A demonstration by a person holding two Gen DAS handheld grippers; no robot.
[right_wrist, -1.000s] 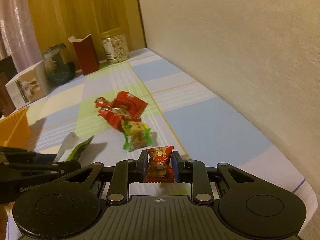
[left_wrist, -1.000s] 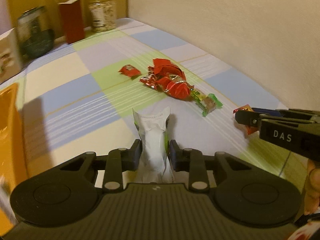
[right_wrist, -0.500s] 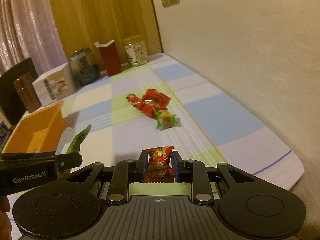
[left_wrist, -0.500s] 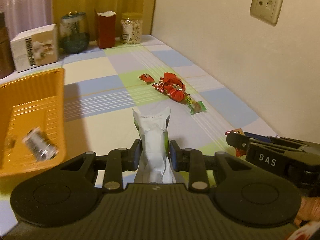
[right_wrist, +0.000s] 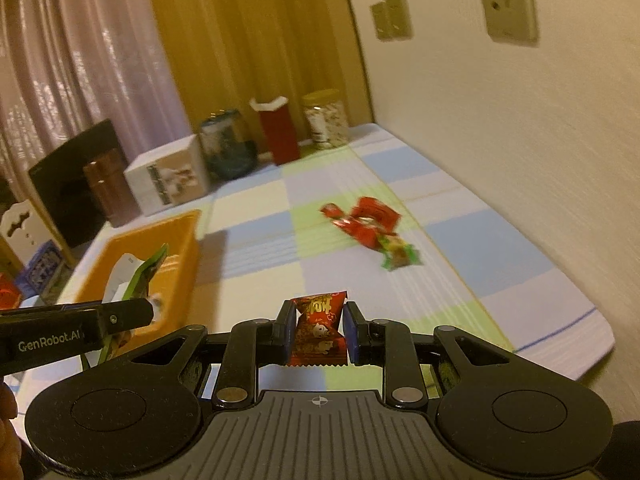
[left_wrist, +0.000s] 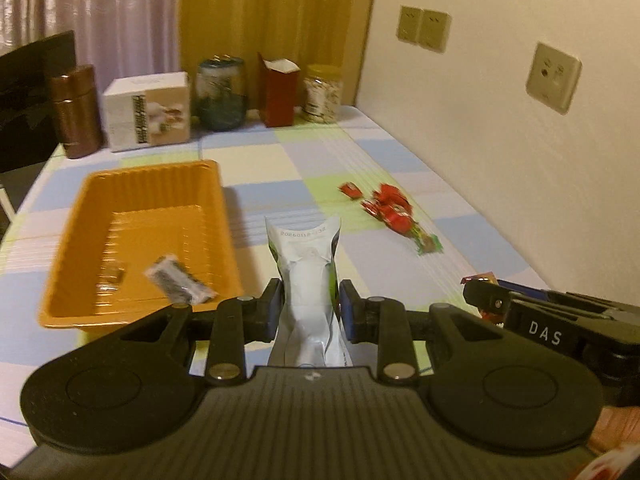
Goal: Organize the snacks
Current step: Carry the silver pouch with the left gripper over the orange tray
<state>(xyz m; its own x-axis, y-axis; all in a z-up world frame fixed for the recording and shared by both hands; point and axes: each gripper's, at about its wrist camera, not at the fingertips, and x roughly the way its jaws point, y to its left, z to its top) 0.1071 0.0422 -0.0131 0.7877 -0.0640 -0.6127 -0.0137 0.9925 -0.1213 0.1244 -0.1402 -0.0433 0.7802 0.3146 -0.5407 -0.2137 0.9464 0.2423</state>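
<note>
A: What does each hand-held gripper have?
B: The left hand-held gripper (left_wrist: 308, 300) clamps a white pouch (left_wrist: 306, 276) beside the orange tray (left_wrist: 224, 216); the right hand-held gripper (right_wrist: 319, 330) pinches a red candy (right_wrist: 318, 330) above the desk (right_wrist: 256, 256).

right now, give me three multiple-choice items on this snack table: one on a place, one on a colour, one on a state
1. Where does the small dark wrapped snack lie?
A. inside the orange plastic tray
B. on the checked tablecloth by the wall
C. on the white box

2. What colour is the candy wrapper in the right hand-held gripper?
A. blue
B. red
C. white

3. What state is the left hand-held gripper in?
A. open, nothing in it
B. shut on a jar
C. shut on a white and green foil pouch

Answers: 1 A, it rests on the tray's floor; 2 B, red with gold print between the pads; 3 C, both pads press the pouch's sides.
</note>
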